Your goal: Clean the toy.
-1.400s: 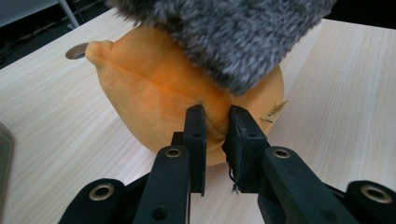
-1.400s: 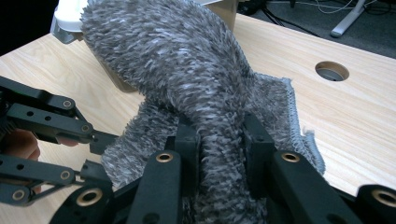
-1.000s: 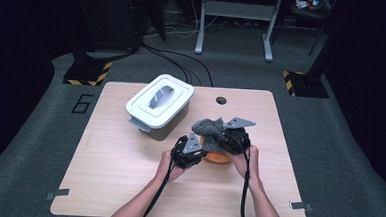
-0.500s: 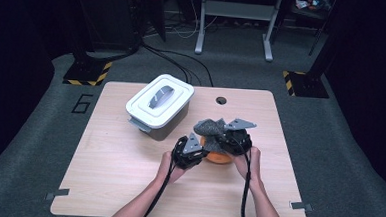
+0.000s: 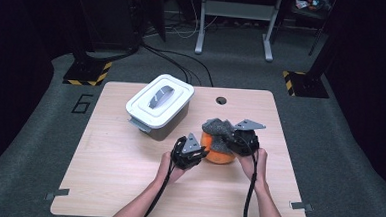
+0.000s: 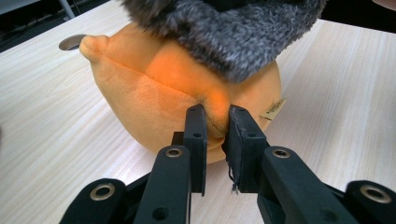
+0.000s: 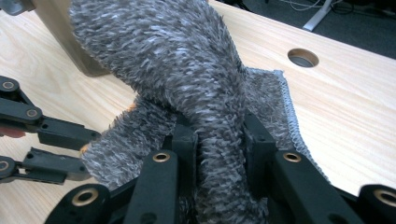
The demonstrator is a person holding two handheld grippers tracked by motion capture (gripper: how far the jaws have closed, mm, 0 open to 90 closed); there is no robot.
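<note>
Where table [image 5: 127, 185] lies bare, bin [image 5: 159, 105] (lidded) stands.

A lidded white box [image 5: 159, 106] sits toward the table's [image 5: 102, 169] far left — cable hole [image 5: 221, 100] beyond.

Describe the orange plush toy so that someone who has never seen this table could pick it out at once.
On the light wooden table, look right of the white lidded box, between the left gripper and the right gripper. The orange plush toy is a round, soft ball with a fuzzy grey cloth draped over its top. It is the only bright orange thing there, pinched by the left jaws.
</note>
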